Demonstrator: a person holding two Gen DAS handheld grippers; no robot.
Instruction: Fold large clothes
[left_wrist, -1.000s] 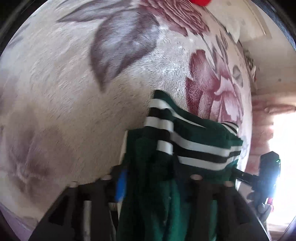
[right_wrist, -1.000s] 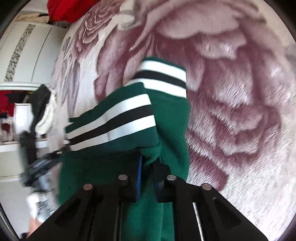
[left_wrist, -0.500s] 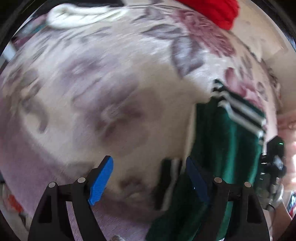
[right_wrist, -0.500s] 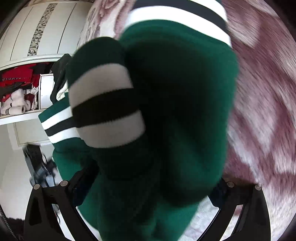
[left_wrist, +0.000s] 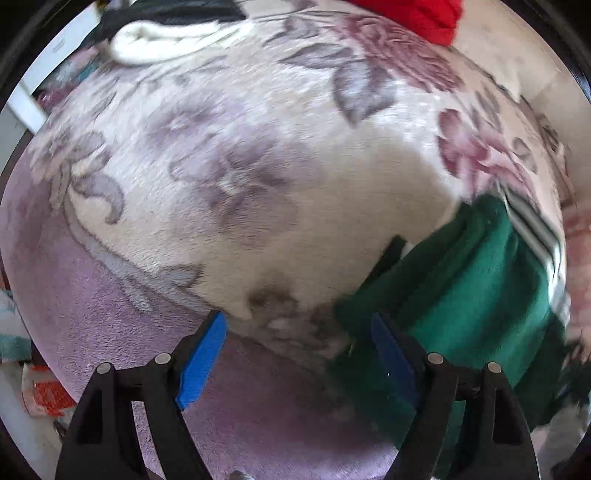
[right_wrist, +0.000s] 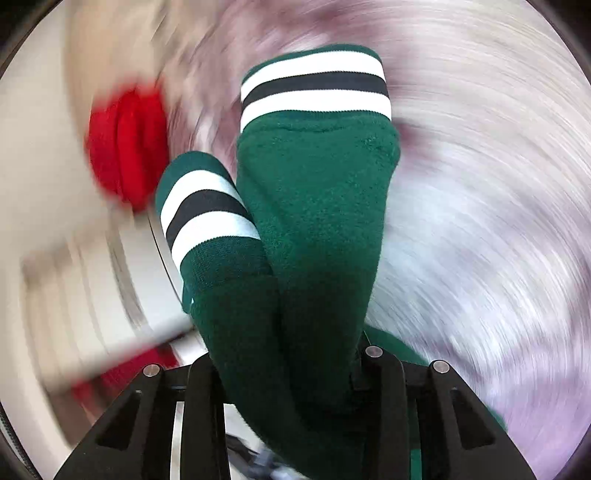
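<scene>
Green sweater (right_wrist: 314, 229) bunched in right gripper (right_wrist: 288, 373), jaws just closed onto it. Left gripper (left_wrist: 299, 354) wide open, empty, over floral blanket (left_wrist: 258, 155).

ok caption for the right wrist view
Right tool clamps the bunched green striped-cuff garment above a blurred floral blanket.

The left hand-held gripper (left_wrist: 297, 354) points steeply downward, its blue-padded fingers (left_wrist: 202, 360) spread wide with nothing between them. The right hand-held gripper (right_wrist: 286, 363) tilts gently downward; its jaws have just been closing and now pinch a bunched fold of the green garment (right_wrist: 314, 206), which extends forward from between its fingers.
</scene>
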